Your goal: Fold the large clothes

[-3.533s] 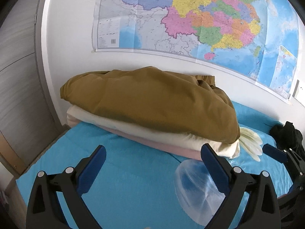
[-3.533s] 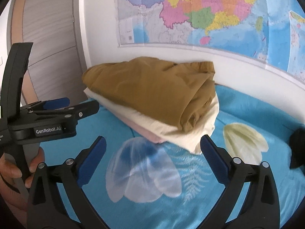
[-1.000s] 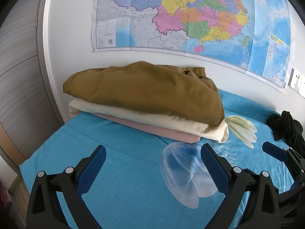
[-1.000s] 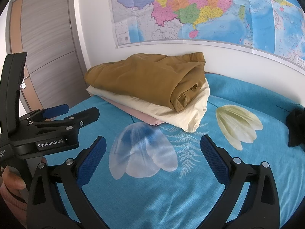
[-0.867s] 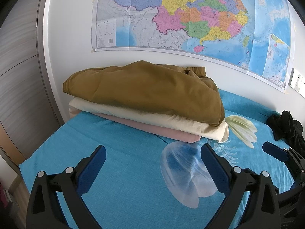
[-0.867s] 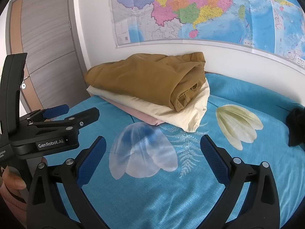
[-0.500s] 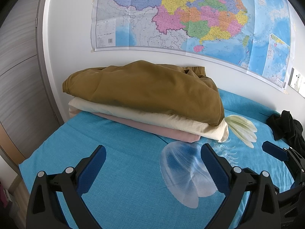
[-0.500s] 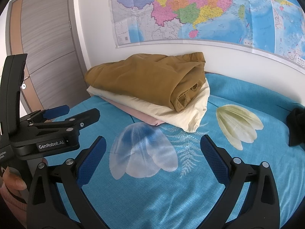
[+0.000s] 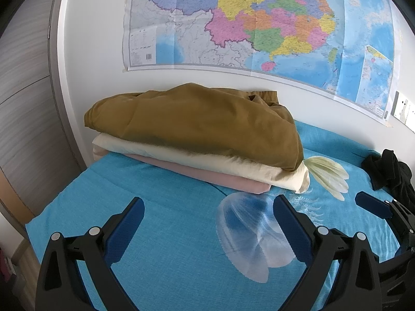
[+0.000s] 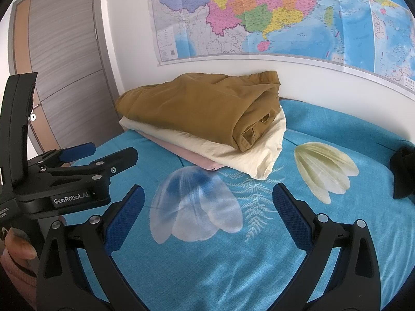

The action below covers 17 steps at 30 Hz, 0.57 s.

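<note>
Mustard-brown trousers (image 10: 197, 108) top the folded stack far-left on the bed (image 10: 324, 246); left gripper (image 9: 207, 223) and right gripper (image 10: 207, 207), both spread and empty, risk toppling it if nudged.

Both wrist cameras look forward, low over the blue bedspread (image 9: 166, 235), toward the map (image 10: 272, 15) wall, sharing the folded clothes stack (image 9: 197, 140), with the right view angled further right.
</note>
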Motion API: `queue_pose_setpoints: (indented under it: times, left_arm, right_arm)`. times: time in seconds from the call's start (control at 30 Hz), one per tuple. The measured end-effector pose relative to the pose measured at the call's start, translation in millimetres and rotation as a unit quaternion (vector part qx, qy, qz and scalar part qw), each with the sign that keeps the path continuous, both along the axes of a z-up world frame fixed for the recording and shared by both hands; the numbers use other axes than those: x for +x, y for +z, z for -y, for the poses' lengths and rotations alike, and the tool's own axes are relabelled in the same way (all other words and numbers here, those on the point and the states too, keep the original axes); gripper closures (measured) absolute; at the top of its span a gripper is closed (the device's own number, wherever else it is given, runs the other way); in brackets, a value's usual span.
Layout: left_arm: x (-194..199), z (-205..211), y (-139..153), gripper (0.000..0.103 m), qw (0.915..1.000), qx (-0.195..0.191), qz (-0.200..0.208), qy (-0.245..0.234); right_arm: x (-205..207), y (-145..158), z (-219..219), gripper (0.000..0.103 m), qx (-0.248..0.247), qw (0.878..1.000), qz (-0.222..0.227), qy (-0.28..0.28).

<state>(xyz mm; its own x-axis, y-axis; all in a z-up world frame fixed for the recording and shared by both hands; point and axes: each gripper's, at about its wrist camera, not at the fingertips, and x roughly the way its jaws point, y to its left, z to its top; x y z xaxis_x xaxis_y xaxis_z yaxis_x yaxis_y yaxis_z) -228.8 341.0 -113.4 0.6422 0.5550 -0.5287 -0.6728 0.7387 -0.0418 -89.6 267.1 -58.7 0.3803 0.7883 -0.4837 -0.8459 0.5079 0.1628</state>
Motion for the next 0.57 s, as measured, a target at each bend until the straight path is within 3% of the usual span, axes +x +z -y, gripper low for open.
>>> queue_pose_setpoints:
  times: [0.23,0.57]
  left_arm:
    - [0.8,5.8,3.3,0.007,0.9996,0.025,0.006,-0.007]
    - [3.6,3.6,0.0,0.007,0.9999,-0.004,0.0,-0.016]
  right_arm:
    - [0.1,-0.6,0.1,0.006,-0.001,1.0,0.0,-0.001]
    - [-0.3,-1.4,-0.9,0.006,0.001,1.0,-0.004,-0.001]
